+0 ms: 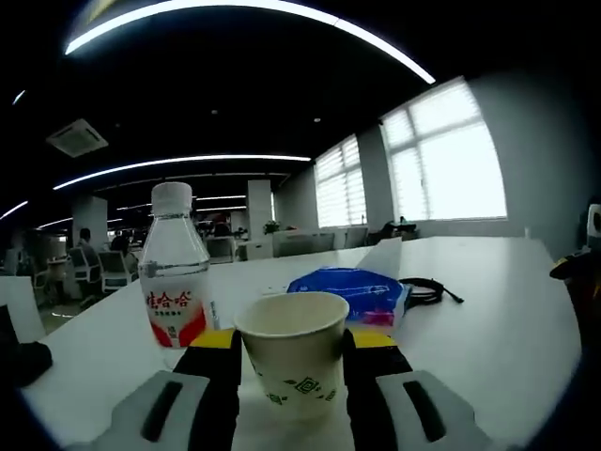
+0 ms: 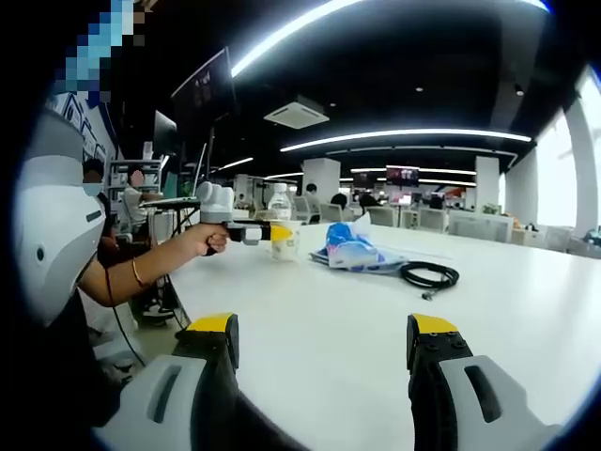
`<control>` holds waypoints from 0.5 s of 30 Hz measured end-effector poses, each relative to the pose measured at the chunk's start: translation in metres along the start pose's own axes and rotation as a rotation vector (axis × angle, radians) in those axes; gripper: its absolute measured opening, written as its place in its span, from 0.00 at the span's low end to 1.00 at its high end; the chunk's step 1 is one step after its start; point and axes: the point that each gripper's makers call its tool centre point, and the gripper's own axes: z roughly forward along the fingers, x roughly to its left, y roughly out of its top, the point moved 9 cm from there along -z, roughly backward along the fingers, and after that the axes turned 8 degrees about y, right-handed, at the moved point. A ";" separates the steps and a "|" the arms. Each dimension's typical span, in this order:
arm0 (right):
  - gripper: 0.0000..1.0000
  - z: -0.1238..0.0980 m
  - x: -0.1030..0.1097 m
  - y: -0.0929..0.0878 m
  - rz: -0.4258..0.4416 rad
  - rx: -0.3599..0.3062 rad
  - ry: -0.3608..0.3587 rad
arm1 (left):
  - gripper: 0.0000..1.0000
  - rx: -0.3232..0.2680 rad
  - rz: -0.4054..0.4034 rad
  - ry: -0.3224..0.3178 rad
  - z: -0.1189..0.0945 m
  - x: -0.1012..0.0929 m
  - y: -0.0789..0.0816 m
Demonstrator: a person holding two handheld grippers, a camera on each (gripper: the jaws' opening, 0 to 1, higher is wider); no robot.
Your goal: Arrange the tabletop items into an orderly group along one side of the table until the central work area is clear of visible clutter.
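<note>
The left gripper [image 1: 293,349] grips a paper cup [image 1: 294,352] beside a water bottle [image 1: 175,268]; the right gripper [image 2: 322,336] hangs wide open, empty, over the table [image 2: 319,319]

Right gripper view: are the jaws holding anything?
No. The right gripper has its jaws spread wide over bare white table, with nothing between them.

Yellow-tipped black tongs [image 2: 322,340], grey housings
</note>
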 end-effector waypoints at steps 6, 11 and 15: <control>0.70 -0.001 -0.001 -0.001 0.004 -0.002 -0.005 | 0.42 0.006 0.024 0.004 0.004 -0.001 -0.002; 0.70 -0.001 -0.002 -0.002 0.009 -0.002 -0.008 | 0.42 0.003 0.034 0.011 0.005 -0.001 -0.004; 0.70 -0.001 -0.004 -0.004 0.012 0.001 -0.009 | 0.42 0.005 0.043 0.011 0.006 -0.001 -0.004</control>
